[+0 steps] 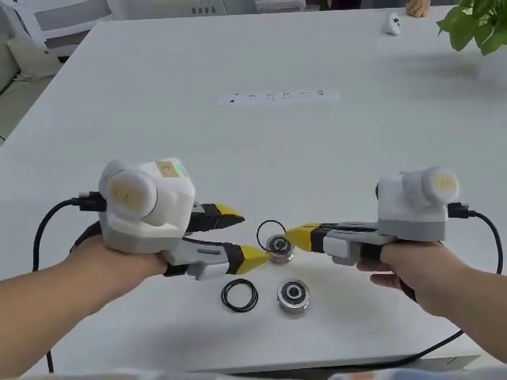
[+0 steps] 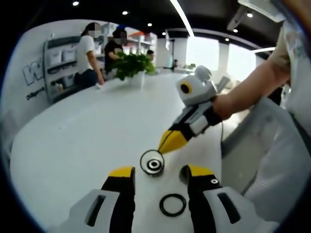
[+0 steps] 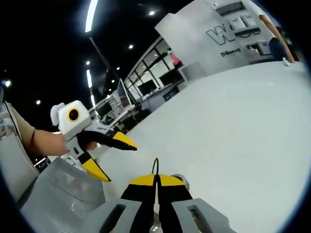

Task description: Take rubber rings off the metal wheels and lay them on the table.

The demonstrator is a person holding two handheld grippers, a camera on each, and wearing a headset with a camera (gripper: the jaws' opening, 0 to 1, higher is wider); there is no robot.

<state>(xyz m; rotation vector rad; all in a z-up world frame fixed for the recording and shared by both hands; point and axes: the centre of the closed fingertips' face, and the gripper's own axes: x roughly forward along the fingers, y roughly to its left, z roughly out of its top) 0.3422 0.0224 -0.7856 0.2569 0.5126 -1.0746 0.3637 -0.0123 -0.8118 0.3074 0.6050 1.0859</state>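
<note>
Head view: white table [image 1: 158,119] (power strip [image 1: 277,97] mid-surface), plant [image 1: 475,28] far corner.

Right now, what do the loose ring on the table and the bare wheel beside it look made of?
Loose ring: thin, matte black, lying flat, which looks like rubber.
Wheel: bright silver rim with glints and a dark centre, apparently polished metal, though I can't tell which kind.

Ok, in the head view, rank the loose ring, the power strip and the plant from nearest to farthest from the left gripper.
1. Loose ring: just on the person's side of the left gripper and its open jaws.
2. Power strip: mid-table, well beyond the jaws.
3. Plant: far right corner.
</note>
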